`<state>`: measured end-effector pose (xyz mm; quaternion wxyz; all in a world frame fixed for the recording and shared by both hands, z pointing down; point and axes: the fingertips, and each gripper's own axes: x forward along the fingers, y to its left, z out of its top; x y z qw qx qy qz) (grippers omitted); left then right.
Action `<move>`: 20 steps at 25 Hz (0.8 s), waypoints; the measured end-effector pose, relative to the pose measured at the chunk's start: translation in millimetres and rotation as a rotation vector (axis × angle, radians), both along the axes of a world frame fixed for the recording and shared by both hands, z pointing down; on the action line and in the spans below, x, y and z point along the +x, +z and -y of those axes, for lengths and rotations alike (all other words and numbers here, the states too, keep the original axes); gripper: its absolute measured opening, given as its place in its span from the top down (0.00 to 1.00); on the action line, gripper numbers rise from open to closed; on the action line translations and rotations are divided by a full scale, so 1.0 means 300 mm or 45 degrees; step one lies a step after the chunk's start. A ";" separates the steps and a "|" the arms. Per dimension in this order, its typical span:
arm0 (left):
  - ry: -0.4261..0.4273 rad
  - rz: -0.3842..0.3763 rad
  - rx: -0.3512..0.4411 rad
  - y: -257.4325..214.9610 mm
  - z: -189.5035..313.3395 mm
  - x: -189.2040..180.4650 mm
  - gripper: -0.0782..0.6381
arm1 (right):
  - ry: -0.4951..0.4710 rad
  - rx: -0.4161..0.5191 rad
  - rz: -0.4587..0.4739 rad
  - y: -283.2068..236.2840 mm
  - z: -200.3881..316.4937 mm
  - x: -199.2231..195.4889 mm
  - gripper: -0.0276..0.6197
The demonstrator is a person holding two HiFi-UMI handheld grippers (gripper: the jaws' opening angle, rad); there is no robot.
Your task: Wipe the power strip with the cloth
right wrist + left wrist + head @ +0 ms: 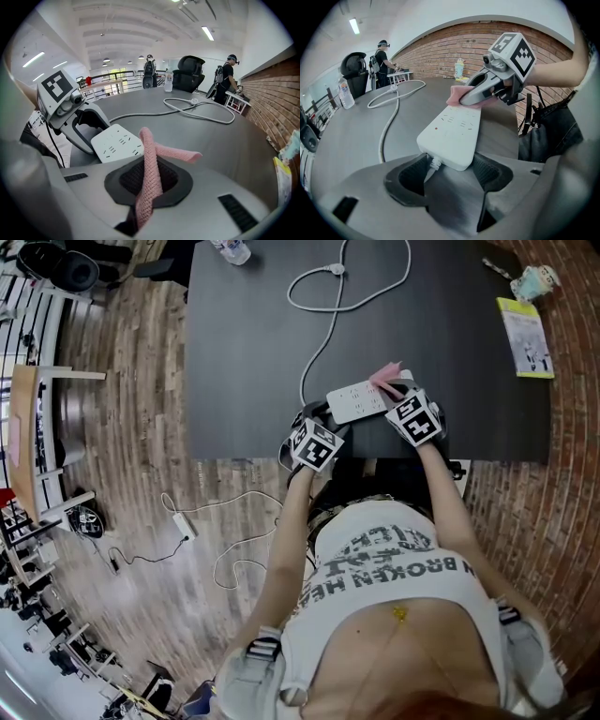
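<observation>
Near edge of the table (pixel 244 352): the white power strip (pixel 356 401) lies flat on the dark top, slanting from near left to far right.
Power strip: socket face up; its cord end points at the left gripper and its other end lies under the cloth.
Left gripper (pixel 447 173): its jaws are closed against the two sides of the strip's cord end (pixel 452 136), and the cord's collar shows in the gap on the left.
Right gripper (pixel 149 180): clamped on the pink cloth (pixel 150 159), which runs up between the jaws as a rolled band and folds over to the right.
Cloth: a free corner sticks out to the far side (pixel 386 379); from the left gripper view it lies on the strip's far end (pixel 457 96), under the right gripper's tips.
Cord (pixel 328 296): white, running from the strip towards the far edge and looping there on the table.
Bottle (pixel 232 249): a clear plastic bottle with a label, upright at the far edge, well apart from the strip; its contents are too small to tell.
Booklet (pixel 525 337): yellow-green, flat near the right edge.
Floor, left of the person: a second white strip (pixel 180 524) with its cord trailing.
</observation>
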<state>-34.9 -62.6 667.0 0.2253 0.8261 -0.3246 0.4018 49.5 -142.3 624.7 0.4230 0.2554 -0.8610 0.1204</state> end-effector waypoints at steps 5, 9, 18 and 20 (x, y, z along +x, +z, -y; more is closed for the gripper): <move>0.002 -0.001 -0.001 0.004 0.000 0.004 0.49 | 0.016 -0.001 -0.005 0.004 0.005 0.017 0.93; 0.004 -0.001 0.003 0.004 -0.001 0.006 0.49 | 0.040 0.000 -0.011 0.004 0.012 0.044 0.93; 0.002 -0.002 0.003 -0.001 0.001 0.001 0.49 | 0.107 0.009 -0.027 -0.001 0.038 0.111 0.93; 0.002 -0.001 0.001 -0.001 0.000 0.000 0.49 | 0.121 0.010 -0.028 0.000 0.044 0.127 0.93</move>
